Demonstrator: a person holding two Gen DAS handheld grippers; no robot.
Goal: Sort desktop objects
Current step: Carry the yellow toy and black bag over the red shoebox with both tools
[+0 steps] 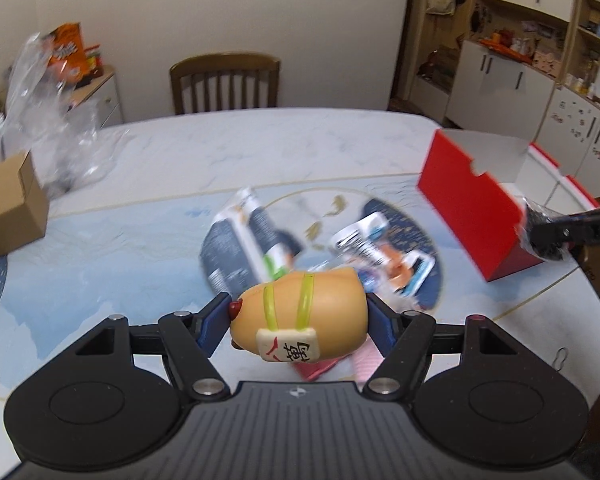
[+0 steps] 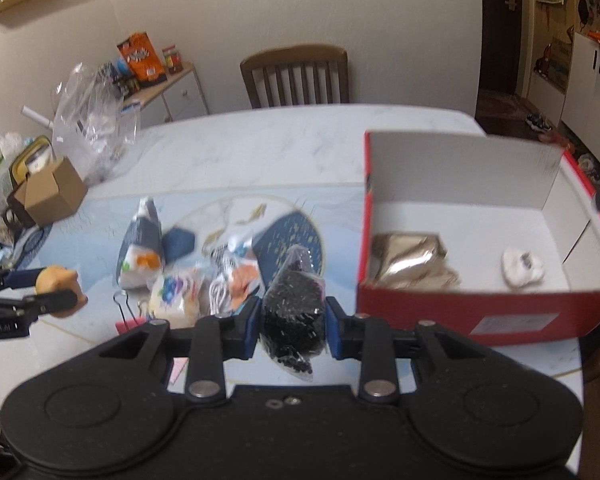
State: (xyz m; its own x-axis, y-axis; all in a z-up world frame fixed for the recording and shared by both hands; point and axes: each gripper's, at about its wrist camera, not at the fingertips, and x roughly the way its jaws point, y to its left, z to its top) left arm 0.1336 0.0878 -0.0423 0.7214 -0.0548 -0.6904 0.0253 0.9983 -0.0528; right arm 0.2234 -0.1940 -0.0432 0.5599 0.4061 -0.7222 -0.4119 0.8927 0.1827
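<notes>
A: Two tongs: left tongs clamped on the toy figure, right tongs clamped on a black bead bag.

B: Both are left of the red box; bare marble counter lies beyond it.

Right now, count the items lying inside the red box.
2: a crumpled silver foil pouch at the left of the red box, a small white object to its right. The near wall may hide more.

A cream tag on the tan toy figure bears one black Chinese character, seen upside down. Print on the packets and orange snack bag is too blurred to read.
</notes>
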